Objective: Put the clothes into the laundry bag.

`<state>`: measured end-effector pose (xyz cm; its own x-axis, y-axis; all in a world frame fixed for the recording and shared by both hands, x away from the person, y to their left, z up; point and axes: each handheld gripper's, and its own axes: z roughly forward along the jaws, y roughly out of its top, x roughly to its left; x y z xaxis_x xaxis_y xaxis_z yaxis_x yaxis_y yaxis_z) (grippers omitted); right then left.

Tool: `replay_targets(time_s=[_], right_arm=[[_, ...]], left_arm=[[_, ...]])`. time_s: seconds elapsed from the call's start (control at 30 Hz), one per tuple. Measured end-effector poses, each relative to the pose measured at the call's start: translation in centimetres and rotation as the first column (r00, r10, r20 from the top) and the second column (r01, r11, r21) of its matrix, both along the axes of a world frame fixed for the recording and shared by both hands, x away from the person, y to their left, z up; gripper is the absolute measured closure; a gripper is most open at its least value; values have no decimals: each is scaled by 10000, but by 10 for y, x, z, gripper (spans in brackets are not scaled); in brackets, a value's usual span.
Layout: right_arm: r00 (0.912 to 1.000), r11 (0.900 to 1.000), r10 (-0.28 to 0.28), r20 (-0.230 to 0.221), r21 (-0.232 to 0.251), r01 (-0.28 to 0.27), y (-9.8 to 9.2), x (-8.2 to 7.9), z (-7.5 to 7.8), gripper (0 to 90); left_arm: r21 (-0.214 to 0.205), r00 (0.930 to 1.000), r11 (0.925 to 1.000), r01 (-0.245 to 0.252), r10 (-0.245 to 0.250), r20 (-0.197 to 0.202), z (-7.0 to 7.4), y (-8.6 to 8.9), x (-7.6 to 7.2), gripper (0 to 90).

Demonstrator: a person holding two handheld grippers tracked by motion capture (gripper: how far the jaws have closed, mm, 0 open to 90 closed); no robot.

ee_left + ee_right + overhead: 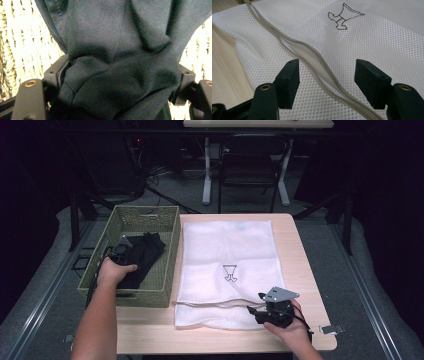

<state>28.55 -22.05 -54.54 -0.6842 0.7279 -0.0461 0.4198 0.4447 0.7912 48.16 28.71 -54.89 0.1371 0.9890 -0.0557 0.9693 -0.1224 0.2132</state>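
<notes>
Dark cloth (117,62), a bunched black garment, lies right before the left gripper's (117,80) camera, spanning the gap between its fingers (56,72); those fingers stand wide around the bundle, and whether they press on it cannot be told. From above, that garment (145,252) sits inside the woven basket (167,252), which stands at the left edge of the white mesh bag (227,250), and the left gripper (120,251) reaches down into the basket onto the cloth. On the table (300,270), the mesh bag lies flat with its zipper (312,56) running along the near part, partly parted. Over that zipper the right gripper (327,77) hovers, fingers (288,78) wide apart, one on either side of the seam, gripping nothing. From above, the right gripper (262,309) sits at the bag's near right corner.
</notes>
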Motion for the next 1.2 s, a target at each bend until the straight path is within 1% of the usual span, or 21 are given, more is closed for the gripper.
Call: replay_targets(time_s=[0.03,0.07,0.1,0.17,0.3,0.37,0.47,0.57,0.7,0.9,0.97,1.1,1.17,1.2], right_arm=[[10000,10000,-12,2,-4,12,0,0,0,369],[10000,10000,-18,2,0,18,0,0,0,369],[10000,10000,-17,5,1,17,0,0,0,369],[10000,10000,-1,-1,13,1,0,0,0,369],[10000,10000,-5,6,11,5,0,0,0,369],[10000,10000,-3,5,14,3,0,0,0,369],[10000,10000,-7,2,1,7,0,0,0,369],[10000,10000,6,9,16,-6,0,0,0,369],[10000,10000,10,19,8,-10,0,0,0,369],[10000,10000,15,13,28,-15,0,0,0,369],[10000,10000,25,23,25,-25,0,0,0,369],[10000,10000,14,3,36,-14,0,0,1,369],[10000,10000,4,-2,35,-4,-1,0,0,369],[10000,10000,-5,-10,40,5,-1,0,0,369]], left_arm=[[-276,10000,9996,-45,45,-2,1,0,0,255],[-206,10000,9998,-39,41,73,3,0,-1,342],[-138,10000,9999,-42,43,89,4,-1,-1,401],[-144,9999,9999,17,-15,116,4,-2,-1,419],[-188,9998,9998,95,-92,154,5,-2,-2,485],[-128,9992,9992,366,-364,194,6,-4,-2,545],[-112,9976,9977,667,-665,207,7,-5,-2,592],[-175,9966,9967,795,-791,222,7,-5,-2,626],[-240,9963,9962,841,-836,197,7,-5,-2,650],[-277,9958,9957,887,-880,250,8,-4,-2,666],[-362,9961,9957,856,-848,244,8,-3,-2,669],[-387,9957,9951,911,-903,219,10,-2,-2,673],[-506,9963,9952,833,-821,244,11,-2,-2,675],[-493,9962,9952,848,-836,260,11,-2,-2,675]])
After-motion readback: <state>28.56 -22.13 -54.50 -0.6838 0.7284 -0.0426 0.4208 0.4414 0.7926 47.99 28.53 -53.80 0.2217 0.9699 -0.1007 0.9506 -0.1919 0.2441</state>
